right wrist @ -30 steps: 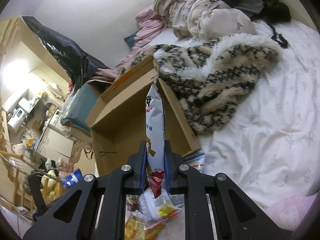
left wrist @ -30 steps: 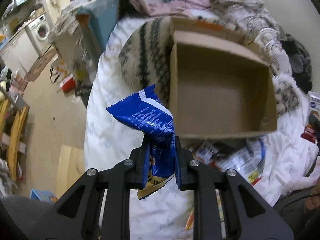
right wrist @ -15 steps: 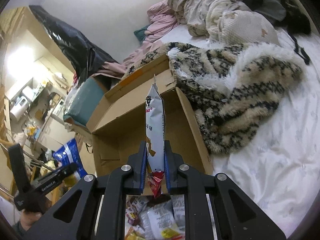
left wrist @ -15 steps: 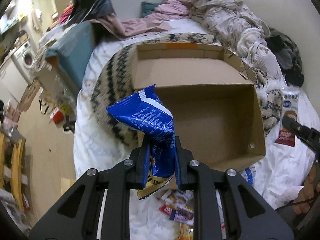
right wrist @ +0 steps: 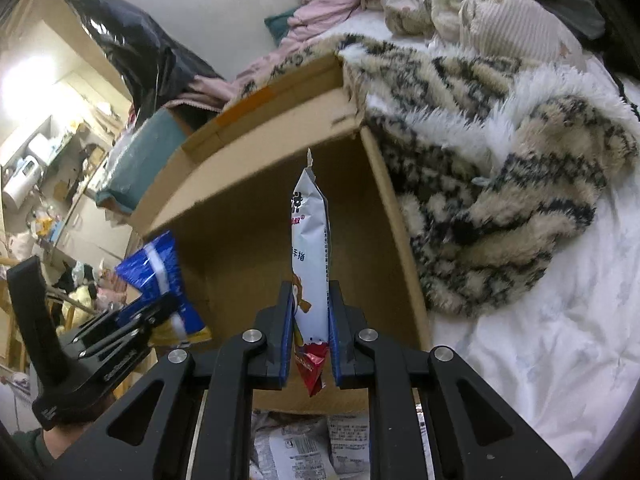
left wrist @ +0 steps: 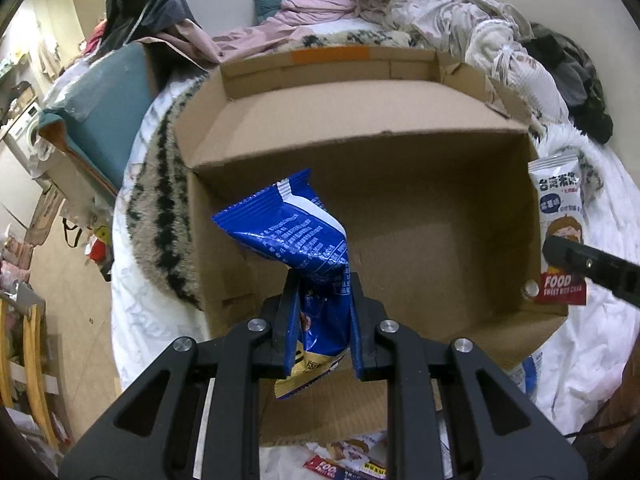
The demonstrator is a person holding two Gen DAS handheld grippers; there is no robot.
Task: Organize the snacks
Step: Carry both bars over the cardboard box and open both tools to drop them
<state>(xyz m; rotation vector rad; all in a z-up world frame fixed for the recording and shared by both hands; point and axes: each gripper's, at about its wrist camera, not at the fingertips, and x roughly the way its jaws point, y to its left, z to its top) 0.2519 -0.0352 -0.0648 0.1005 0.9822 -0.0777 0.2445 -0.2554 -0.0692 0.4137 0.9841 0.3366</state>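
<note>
- Black plastic makes up both tools; the left gripper (left wrist: 322, 312) pinches a blue snack packet (left wrist: 294, 240) by its lower end, the crumpled upper end leaning left over the near part of the cardboard box (left wrist: 420, 216).
- The right gripper (right wrist: 310, 332) is pressed together on a white snack packet (right wrist: 310, 244), held edge-on and upright, a red end hanging below the pads, over the near edge of the same box.
- In the left wrist view the white packet shows by the box's right wall, with the right gripper's dark finger across it.
- In the right wrist view the left gripper and its blue packet show at the box's left wall.
- More snack packets (right wrist: 304, 448) lie loose on the bed, just in front of the box's near edge.
- The box stands open on the bed's white sheet (right wrist: 540, 344), nothing visible inside it; its far flaps stand up, one with an orange tape strip (left wrist: 330, 54).
- A furry cream-and-black blanket (right wrist: 500, 216) lies against the box's sides.
- At the far end of the bed, crumpled clothes and bedding (left wrist: 420, 4) are heaped against the wall.
</note>
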